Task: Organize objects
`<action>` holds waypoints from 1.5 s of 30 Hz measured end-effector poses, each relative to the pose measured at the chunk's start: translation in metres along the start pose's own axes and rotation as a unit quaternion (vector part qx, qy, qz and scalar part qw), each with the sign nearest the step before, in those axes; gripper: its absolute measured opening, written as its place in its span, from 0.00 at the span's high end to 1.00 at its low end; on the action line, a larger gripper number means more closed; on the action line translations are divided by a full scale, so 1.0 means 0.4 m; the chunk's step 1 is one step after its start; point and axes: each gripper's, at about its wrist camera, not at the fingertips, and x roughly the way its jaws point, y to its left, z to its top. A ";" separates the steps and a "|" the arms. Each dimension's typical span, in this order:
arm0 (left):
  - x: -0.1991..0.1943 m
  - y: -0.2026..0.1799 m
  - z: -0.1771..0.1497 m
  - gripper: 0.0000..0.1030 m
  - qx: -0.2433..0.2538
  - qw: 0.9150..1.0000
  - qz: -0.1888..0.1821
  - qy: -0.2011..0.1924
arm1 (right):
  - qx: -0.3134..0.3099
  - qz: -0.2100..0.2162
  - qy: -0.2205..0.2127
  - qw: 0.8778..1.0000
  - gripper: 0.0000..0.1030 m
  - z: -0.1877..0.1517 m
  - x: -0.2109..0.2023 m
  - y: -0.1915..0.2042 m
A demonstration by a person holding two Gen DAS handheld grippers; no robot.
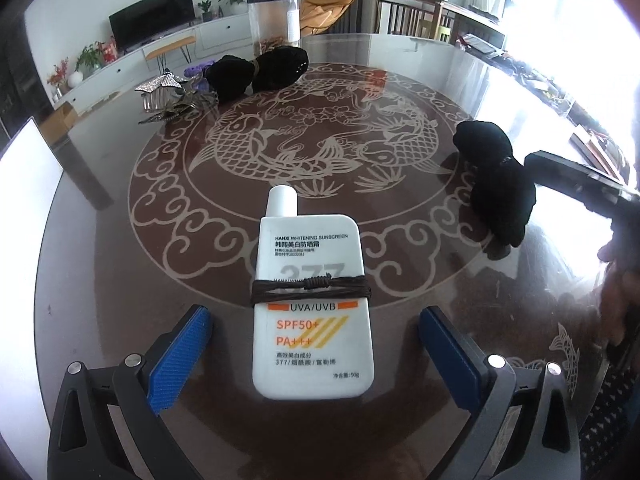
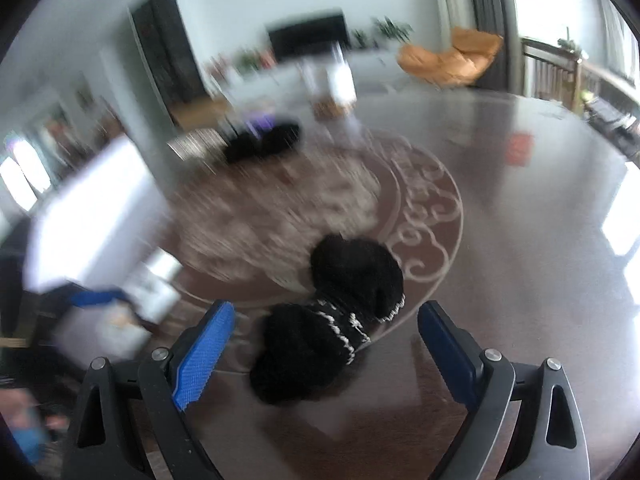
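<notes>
A white sunscreen bottle [image 1: 314, 304] with a brown cord around its middle lies flat on the round table [image 1: 400, 80], cap pointing away. My left gripper [image 1: 314, 356] is open, its blue pads on either side of the bottle's lower end, apart from it. A black fluffy bow [image 1: 498, 184] lies at the right; the right gripper's body reaches it from the right edge. In the blurred right wrist view, my right gripper [image 2: 326, 350] is open around this black bow [image 2: 332, 320], which has white trim. The bottle shows faintly at the left [image 2: 156, 284].
A second black bow [image 1: 260, 70] lies at the far left of the table, next to a silver hair clip [image 1: 166, 96] and a purple item [image 1: 198, 70]. A clear jar [image 1: 274, 20] stands behind them. Clutter lines the table's right edge [image 1: 560, 88].
</notes>
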 end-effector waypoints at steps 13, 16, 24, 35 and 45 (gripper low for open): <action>-0.025 0.035 0.001 0.50 -0.032 0.999 0.007 -0.016 | 0.045 -0.085 0.135 0.986 0.42 0.053 0.118 0.041; -0.046 0.061 -0.029 0.50 -0.041 0.999 -0.005 -0.028 | 0.032 -0.114 0.124 0.985 0.63 0.040 0.117 0.060; -0.172 0.098 -0.153 0.50 -0.097 0.992 -0.035 -0.072 | 0.031 -0.070 0.112 0.991 0.64 -0.037 -0.053 0.072; -0.587 0.316 -0.226 0.50 -0.162 0.962 0.024 -0.219 | -0.006 0.074 0.080 0.994 0.64 0.060 -0.111 0.391; -0.618 0.689 -0.422 0.48 -0.294 0.923 0.224 -0.106 | -0.146 0.283 0.091 0.943 0.59 0.129 -0.080 0.989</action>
